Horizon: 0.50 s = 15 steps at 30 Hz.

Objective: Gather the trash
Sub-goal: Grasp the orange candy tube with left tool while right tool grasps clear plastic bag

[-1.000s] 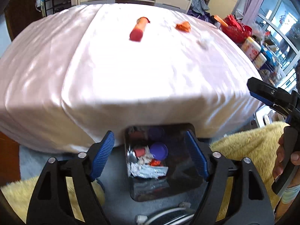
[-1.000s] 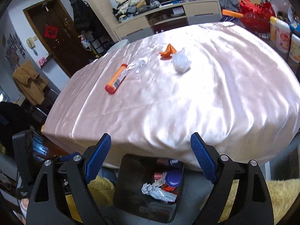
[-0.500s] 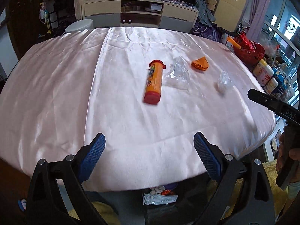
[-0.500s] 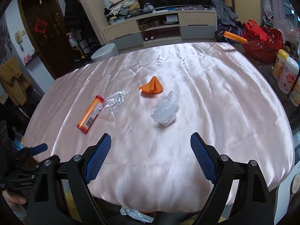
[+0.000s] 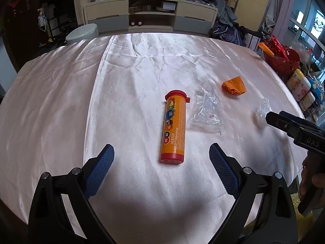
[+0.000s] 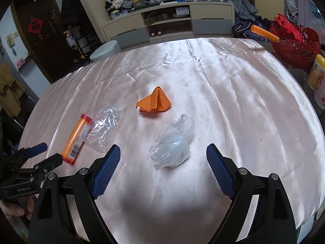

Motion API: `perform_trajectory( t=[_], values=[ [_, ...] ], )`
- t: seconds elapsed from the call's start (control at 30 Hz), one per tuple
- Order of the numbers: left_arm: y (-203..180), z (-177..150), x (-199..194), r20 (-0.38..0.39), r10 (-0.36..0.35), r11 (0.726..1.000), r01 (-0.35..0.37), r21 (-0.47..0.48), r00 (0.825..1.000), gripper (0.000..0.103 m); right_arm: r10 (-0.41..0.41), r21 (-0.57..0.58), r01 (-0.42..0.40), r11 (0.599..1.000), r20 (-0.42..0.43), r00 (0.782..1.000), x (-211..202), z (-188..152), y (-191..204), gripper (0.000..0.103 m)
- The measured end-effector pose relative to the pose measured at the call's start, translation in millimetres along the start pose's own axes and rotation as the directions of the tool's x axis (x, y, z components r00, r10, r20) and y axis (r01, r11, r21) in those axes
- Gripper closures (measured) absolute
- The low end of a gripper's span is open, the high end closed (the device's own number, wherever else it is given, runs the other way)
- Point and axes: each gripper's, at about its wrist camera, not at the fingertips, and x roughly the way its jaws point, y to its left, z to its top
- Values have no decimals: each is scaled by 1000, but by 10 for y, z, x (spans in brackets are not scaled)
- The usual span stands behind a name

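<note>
An orange candy tube (image 5: 173,128) with a red cap lies on the pink satin tablecloth (image 5: 132,65), straight ahead of my open, empty left gripper (image 5: 161,156). A clear plastic wrapper (image 5: 206,109) lies to its right, then folded orange paper (image 5: 234,85) and a crumpled clear bag (image 5: 262,112). In the right wrist view my open, empty right gripper (image 6: 163,154) hovers just short of the crumpled bag (image 6: 173,143). The orange paper (image 6: 154,101), the wrapper (image 6: 104,128) and the tube (image 6: 76,139) lie beyond and to the left.
The left gripper (image 6: 40,155) shows at the right wrist view's left edge. A red basket (image 6: 294,46) and yellow-capped bottles (image 6: 319,81) stand off the table's right side. A TV cabinet (image 6: 168,24) and a grey stool (image 6: 105,50) are behind the table.
Both grippers rose from above the trash bin under the table's edge and moved forward over the table. The bin has dropped out of view. Both stay open.
</note>
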Motion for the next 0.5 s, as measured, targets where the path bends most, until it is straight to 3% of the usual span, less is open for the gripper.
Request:
perform_trajectory(
  t=[0.07, 0.2, 0.27, 0.5],
  values=[
    [1, 21, 73, -9, -5, 1000, 5, 4, 1000, 27, -13, -2, 13, 1000, -5, 1000, 57, 1, -25, 16],
    [-6, 28, 203, -36, -13, 1000, 13, 6, 999, 40, -5, -15, 5, 1000, -22, 1000, 150, 2, -30, 20],
    [-7, 26, 256, -48, -15, 1000, 16, 10, 999, 51, 0, -29, -1, 1000, -42, 999, 192, -10, -2, 33],
    [-40, 6, 306, -46, 6, 999, -4, 39, 999, 70, -3, -63, -2, 998, -71, 997, 263, -33, 59, 65]
  ],
)
